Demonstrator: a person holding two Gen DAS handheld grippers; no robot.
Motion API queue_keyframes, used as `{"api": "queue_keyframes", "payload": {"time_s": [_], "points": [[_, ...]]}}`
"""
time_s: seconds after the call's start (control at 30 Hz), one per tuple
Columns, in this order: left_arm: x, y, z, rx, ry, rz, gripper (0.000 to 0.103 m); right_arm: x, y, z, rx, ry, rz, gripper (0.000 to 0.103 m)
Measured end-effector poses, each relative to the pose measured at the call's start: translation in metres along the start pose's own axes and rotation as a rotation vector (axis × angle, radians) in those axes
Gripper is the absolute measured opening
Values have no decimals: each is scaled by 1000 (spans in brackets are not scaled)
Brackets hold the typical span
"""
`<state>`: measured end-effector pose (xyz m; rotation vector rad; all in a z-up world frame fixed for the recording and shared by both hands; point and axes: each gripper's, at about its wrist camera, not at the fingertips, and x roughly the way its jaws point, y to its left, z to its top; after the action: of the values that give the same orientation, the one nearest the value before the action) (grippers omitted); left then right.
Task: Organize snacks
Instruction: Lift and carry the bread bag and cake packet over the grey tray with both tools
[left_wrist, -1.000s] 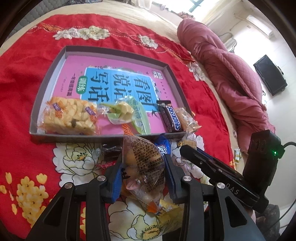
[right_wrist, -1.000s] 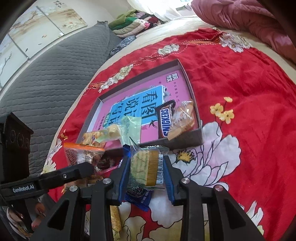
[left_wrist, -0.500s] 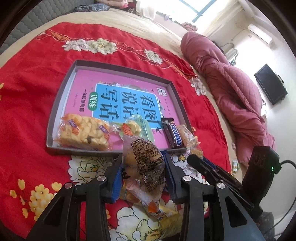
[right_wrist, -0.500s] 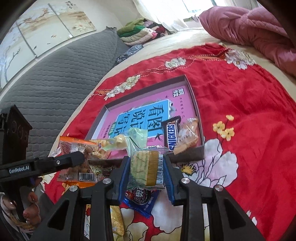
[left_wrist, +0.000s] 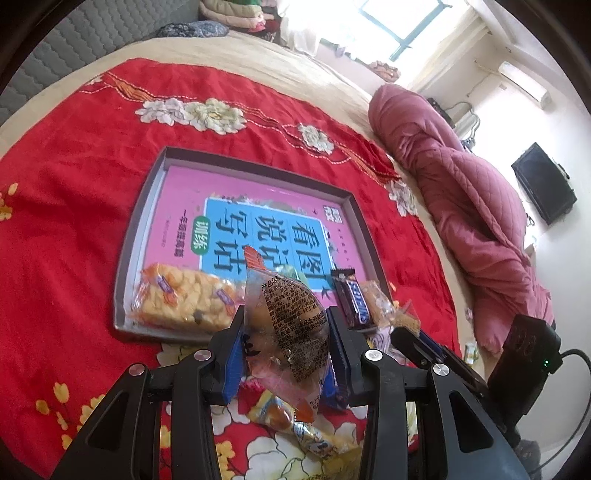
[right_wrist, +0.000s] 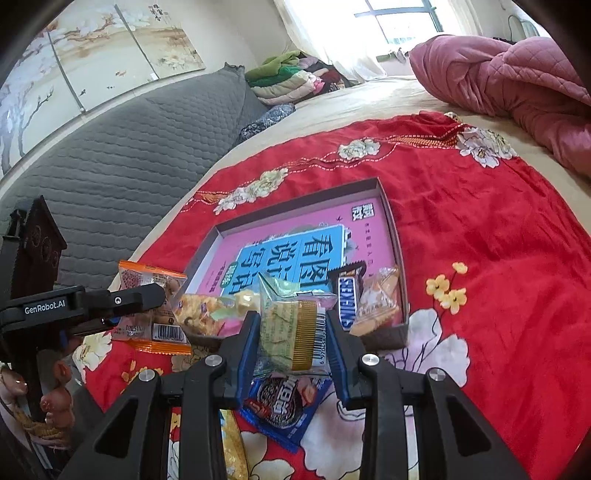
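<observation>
A red flowered cloth (left_wrist: 74, 221) covers the bed, and on it lies a shallow grey tray (left_wrist: 140, 206) holding a rice cracker pack (left_wrist: 184, 299) and a Snickers bar (left_wrist: 352, 299). Just before its near edge, the left gripper (left_wrist: 286, 332) clamps an orange-edged clear packet (left_wrist: 288, 314), while the right gripper (right_wrist: 291, 334) pinches a small cake packet (right_wrist: 291, 332) above a blue Oreo pack (right_wrist: 284, 406).

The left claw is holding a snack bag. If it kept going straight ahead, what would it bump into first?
Probably the yellow puffed-rice snack at the near edge of the tray, or the rim itself. The left claw, shut on the clear snack bag, points there, though depth is hard to judge.
</observation>
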<state>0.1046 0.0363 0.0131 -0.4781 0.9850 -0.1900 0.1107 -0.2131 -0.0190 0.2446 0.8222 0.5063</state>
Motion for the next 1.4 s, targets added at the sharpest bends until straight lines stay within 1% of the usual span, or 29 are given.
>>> {"api": "queue_keyframes", "payload": {"time_s": [0.23,0.57,0.87,1.03,1.13,1.4], "points": [[6,5,11,-18,-19,5,42,2,-2,9,-8,-27,-6,35],[21,4,18,-26,-15,10,42,2,-9,19,-3,-50,-20,35],[32,2,18,-28,2,1,42,4,-28,28,53,-62,-72,35],[39,2,16,-24,10,-6,42,9,-38,26,93,-37,-103,35],[45,2,14,-22,22,-5,42,12,-39,24,93,-24,-113,35],[52,1,11,-13,28,4,42,25,-45,22,116,9,-111,35]]}}
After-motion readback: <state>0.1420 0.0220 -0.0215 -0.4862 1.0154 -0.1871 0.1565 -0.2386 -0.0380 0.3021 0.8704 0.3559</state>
